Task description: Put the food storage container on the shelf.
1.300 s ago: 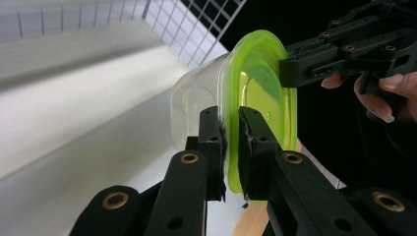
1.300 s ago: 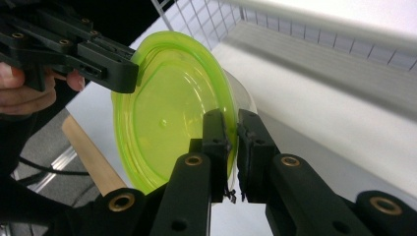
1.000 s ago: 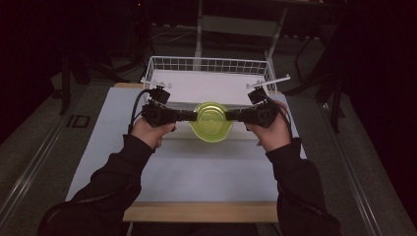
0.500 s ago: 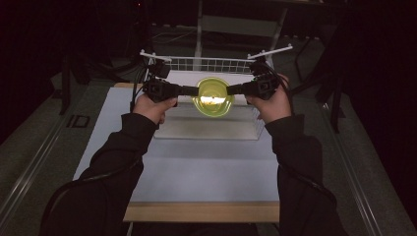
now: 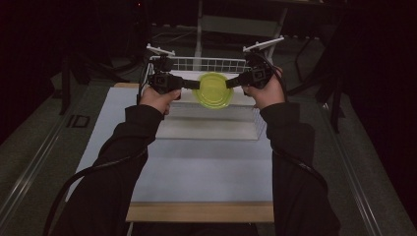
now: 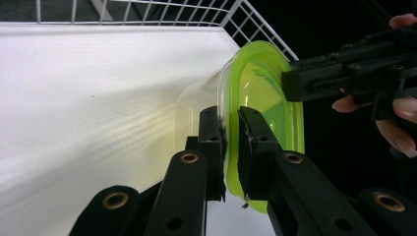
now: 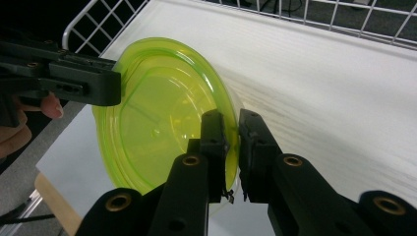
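A round clear tub with a yellow-green lid (image 5: 213, 90) hangs in the air over the white wire basket (image 5: 206, 64). My left gripper (image 5: 196, 84) is shut on its left rim and my right gripper (image 5: 229, 82) is shut on its right rim. In the left gripper view the left gripper (image 6: 231, 123) pinches the lid's edge (image 6: 265, 98), with the right gripper's jaws clamped on the far rim. In the right gripper view the right gripper (image 7: 231, 125) nips the lid (image 7: 157, 123), and the left gripper grips the opposite side.
The basket has a white floor (image 6: 98, 98) and wire walls (image 7: 344, 14), and stands at the far end of a white mat (image 5: 196, 167). A wooden table edge (image 5: 196, 212) lies nearest the person. Dark stands and rails flank the table.
Both hands have carried the tub away from the person and slightly up, from above the mat to above the basket. The grips on both rims are unchanged.
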